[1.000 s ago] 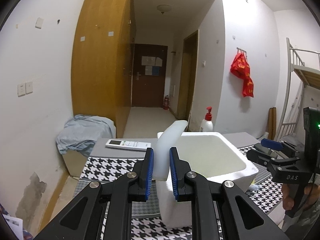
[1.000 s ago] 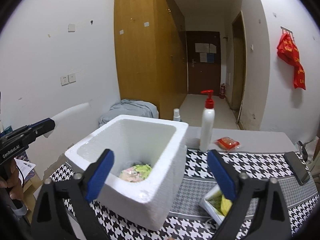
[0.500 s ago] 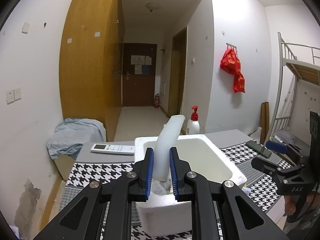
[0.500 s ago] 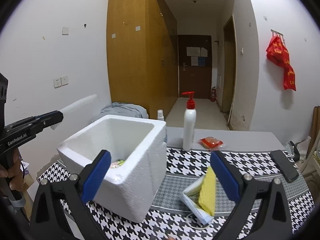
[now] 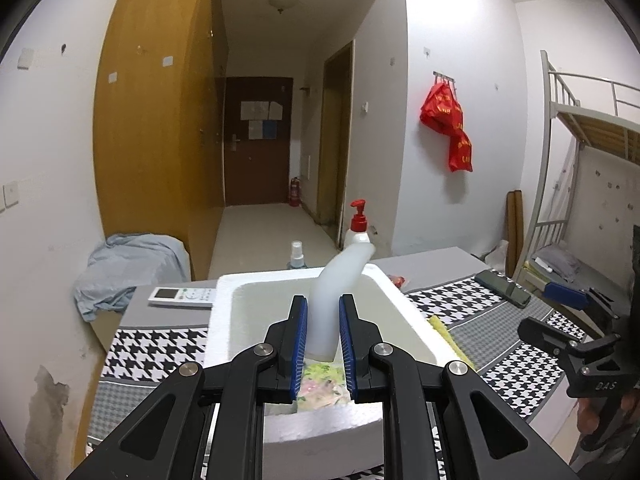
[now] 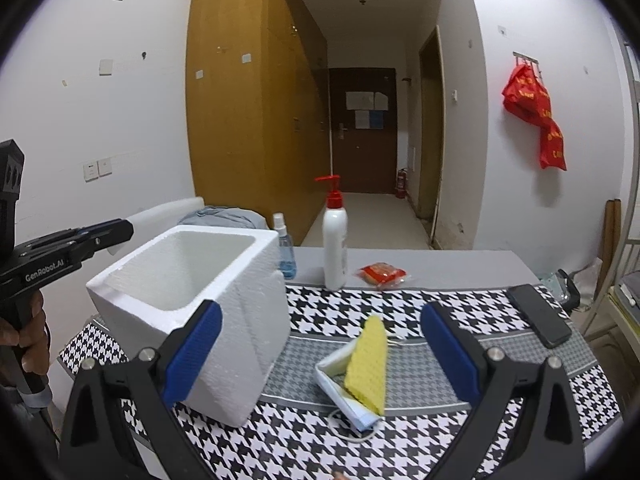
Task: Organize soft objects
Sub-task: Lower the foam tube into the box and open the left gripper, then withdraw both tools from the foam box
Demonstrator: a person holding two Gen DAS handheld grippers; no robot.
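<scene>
White foam is what we have pinched in the left gripper (image 5: 323, 344): a pale, bent foam strip (image 5: 334, 304) clamped between the blue pads (image 5: 301, 344), its free end curling up toward one o'clock. It hangs directly over the open mouth of the white polystyrene box (image 5: 394, 304), whose bottom already holds some greenish and pinkish soft items (image 5: 322, 386); the view there is cramped, so we cannot say just what they are.

We judge the strip light and springy, soft enough that the pads dent it. It looks likely to flop or spring sideways on release, so we would let go low inside the box.

The right gripper (image 6: 320, 350) is spread wide and holds nothing. Between its fingers, at about six o'clock from the pump bottle (image 6: 335, 240), lies a yellow sponge (image 6: 368, 364) leaning in a shallow white tray (image 6: 330, 366) on the houndstooth tablecloth (image 6: 440, 300), just beside the box at its three o'clock. That sponge looks the next soft piece to move. It should be light and compressible, slightly rough, not slippery; we would take it across its flat faces near the raised upper edge, clear of the tray rim. A loose white cord (image 6: 356, 432) lies under the tray at six o'clock and could snag.
</scene>
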